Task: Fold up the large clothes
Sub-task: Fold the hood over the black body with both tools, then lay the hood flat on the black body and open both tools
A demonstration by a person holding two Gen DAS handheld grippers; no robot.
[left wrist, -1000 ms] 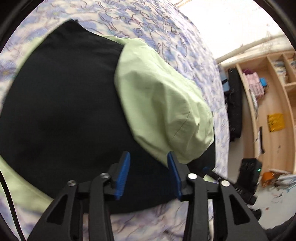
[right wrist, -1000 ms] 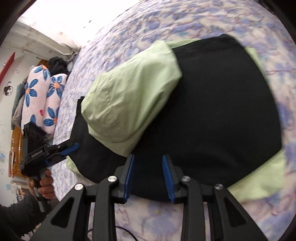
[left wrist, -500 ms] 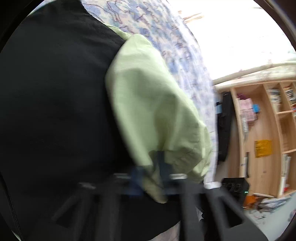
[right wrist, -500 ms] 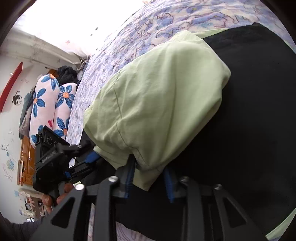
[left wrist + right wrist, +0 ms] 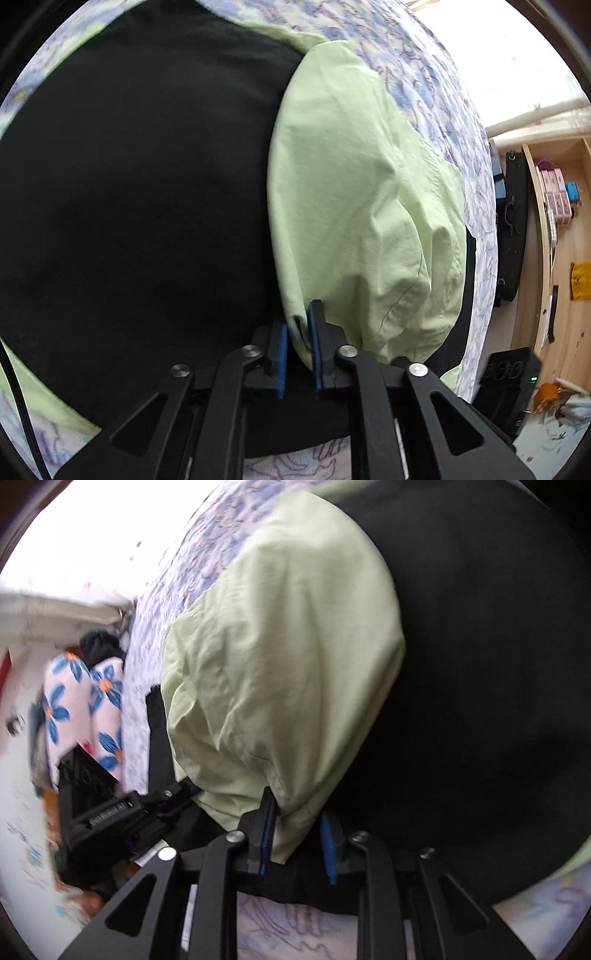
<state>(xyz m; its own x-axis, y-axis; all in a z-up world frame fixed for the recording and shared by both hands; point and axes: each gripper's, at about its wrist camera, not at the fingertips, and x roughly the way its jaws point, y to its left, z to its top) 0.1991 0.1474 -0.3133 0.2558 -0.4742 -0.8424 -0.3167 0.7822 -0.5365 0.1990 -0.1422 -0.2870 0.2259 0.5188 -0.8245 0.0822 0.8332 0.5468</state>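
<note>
Green fabric (image 5: 362,206) hides each tool's (image 5: 297,347) (image 5: 295,834) blue pad tips.

Garment (image 5: 140,192) is seen as black with a pale green folded part (image 5: 362,206). Bedsheet (image 5: 424,66) is patterned white with blue-purple flowers. Gripper pads (image 5: 282,354) are blue, arms black. Pillows (image 5: 85,701) are printed pink-white with blue flowers.

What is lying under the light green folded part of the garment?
Under the light green part lies the black side of the garment, spread on the flowered bedsheet. How far the black cloth continues beneath the green is covered, so it cannot be seen.
</note>
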